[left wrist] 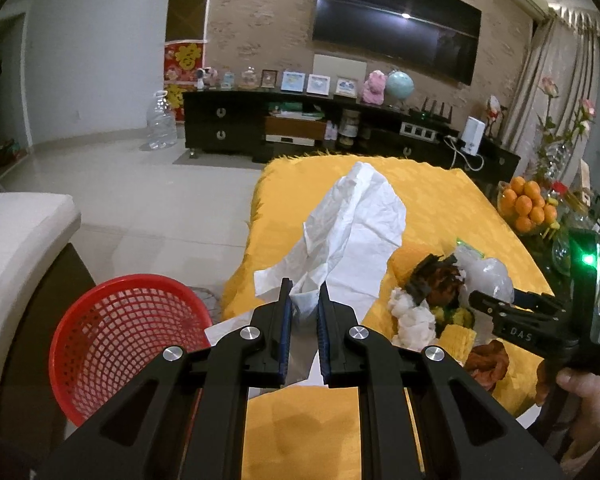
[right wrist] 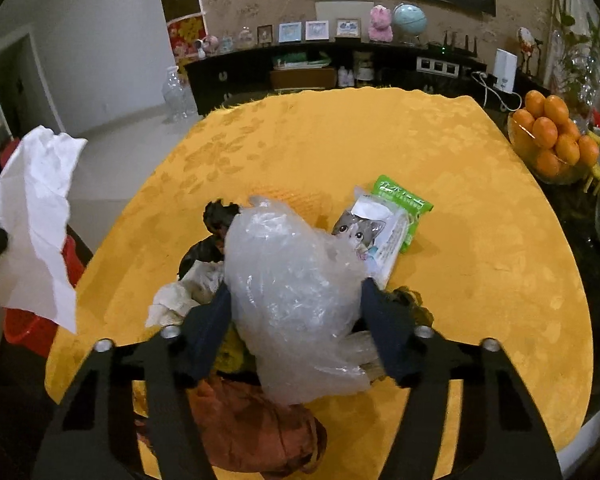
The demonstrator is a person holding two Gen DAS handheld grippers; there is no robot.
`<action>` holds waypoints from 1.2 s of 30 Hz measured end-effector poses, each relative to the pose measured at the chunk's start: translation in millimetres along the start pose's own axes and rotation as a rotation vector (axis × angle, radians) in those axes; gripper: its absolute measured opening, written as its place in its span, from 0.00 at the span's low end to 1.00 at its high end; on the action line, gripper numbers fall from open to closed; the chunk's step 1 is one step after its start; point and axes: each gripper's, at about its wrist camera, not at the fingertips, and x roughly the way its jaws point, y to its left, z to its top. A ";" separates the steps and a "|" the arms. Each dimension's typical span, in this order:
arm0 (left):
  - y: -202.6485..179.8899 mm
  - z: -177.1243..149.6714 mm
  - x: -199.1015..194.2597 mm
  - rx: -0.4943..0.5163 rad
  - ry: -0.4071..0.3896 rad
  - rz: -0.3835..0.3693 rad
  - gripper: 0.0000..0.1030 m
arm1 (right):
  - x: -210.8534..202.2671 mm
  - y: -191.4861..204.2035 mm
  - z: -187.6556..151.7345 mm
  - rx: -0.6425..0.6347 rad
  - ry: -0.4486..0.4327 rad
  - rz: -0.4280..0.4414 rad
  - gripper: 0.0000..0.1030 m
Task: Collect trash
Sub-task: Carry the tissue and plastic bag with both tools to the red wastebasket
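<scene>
My left gripper [left wrist: 304, 304] is shut on a large white tissue [left wrist: 352, 232] and holds it up above the yellow tablecloth [left wrist: 440, 196]. The tissue also shows at the left of the right wrist view [right wrist: 36, 220]. A red mesh basket [left wrist: 120, 340] stands on the floor at the table's left. My right gripper [right wrist: 296, 300] is wide open, its fingers on either side of a crumpled clear plastic bag [right wrist: 292, 280] on a trash pile. The pile holds white tissue wads [left wrist: 412, 316], dark peels [left wrist: 436, 276], a brown wrapper [right wrist: 252, 428] and a green cat-print pack [right wrist: 388, 224].
A glass bowl of oranges [right wrist: 552, 144] stands at the table's right edge beside glassware. A black TV cabinet [left wrist: 300, 128] with ornaments lines the far wall. A water jug [left wrist: 162, 120] stands on the floor. A white sofa arm [left wrist: 16, 236] is at the left.
</scene>
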 end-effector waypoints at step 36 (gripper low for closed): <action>101.7 13.0 -55.5 -0.149 -0.115 0.275 0.10 | -38.3 122.6 42.0 -0.123 -0.110 0.288 0.44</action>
